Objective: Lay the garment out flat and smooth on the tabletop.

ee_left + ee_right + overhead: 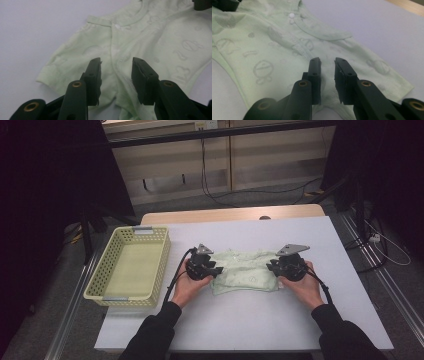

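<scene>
A pale green baby garment [245, 272] with a faint printed pattern lies flat in the middle of the white table [250, 320]. My left gripper [218, 270] sits at its left end and my right gripper [270, 266] at its right end, each held in a hand. In the left gripper view the jaws of the left gripper [116, 65] stand apart over the garment [160, 37] near a sleeve and the snap placket, with no pad pressing on cloth. In the right gripper view the right gripper [327, 62] has a narrow gap over the garment [262, 42] below the neckline.
A pale yellow plastic basket [162, 265] stands at the table's left edge, a short way from my left hand. Bare tabletop lies in front of and behind the garment. Cables run over the floor beyond the table's far edge.
</scene>
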A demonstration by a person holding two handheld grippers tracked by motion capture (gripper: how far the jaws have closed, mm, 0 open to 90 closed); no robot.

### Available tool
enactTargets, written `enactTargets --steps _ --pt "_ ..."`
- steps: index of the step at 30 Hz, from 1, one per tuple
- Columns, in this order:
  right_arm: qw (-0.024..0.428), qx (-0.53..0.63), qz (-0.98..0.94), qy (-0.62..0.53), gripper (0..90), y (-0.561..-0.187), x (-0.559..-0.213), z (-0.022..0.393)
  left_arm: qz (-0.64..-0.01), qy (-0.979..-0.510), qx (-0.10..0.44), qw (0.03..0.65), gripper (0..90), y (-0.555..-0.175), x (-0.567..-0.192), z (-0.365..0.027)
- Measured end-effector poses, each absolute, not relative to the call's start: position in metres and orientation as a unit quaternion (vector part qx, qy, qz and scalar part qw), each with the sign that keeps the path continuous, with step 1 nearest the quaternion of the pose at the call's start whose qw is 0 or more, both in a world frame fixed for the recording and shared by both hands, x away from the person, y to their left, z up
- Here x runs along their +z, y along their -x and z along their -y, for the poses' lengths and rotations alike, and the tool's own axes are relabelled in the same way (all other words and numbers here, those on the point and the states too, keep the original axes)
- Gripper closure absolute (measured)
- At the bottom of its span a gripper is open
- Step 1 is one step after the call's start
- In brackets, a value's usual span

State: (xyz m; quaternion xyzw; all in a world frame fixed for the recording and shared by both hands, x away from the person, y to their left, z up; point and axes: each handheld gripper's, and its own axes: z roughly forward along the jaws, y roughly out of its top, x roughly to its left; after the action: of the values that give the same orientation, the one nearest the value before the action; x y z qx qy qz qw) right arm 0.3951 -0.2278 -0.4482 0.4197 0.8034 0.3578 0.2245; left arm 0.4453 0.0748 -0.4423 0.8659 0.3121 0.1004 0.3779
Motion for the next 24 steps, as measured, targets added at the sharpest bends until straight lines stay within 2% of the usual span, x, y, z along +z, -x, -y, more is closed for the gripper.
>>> enactTargets --steps 7,14,21,24 --pt "0.212 0.348 -0.810 -0.421 74.4 -0.395 -0.456 0.226 -0.290 -0.886 0.105 0.347 59.9 -0.436 -0.450 -0.068" --pt "0.210 0.346 -0.812 -0.420 74.3 -0.396 -0.459 0.226 -0.298 -0.877 0.092 0.367 58.6 -0.439 -0.448 -0.071" --pt "0.209 0.345 -0.813 -0.420 76.3 -0.398 -0.460 0.225 -0.319 -0.854 0.072 0.404 71.7 -0.454 -0.447 -0.073" --pt "0.210 0.344 -0.814 -0.419 77.9 -0.398 -0.460 0.225 -0.319 -0.859 0.074 0.394 72.1 -0.455 -0.452 -0.069"
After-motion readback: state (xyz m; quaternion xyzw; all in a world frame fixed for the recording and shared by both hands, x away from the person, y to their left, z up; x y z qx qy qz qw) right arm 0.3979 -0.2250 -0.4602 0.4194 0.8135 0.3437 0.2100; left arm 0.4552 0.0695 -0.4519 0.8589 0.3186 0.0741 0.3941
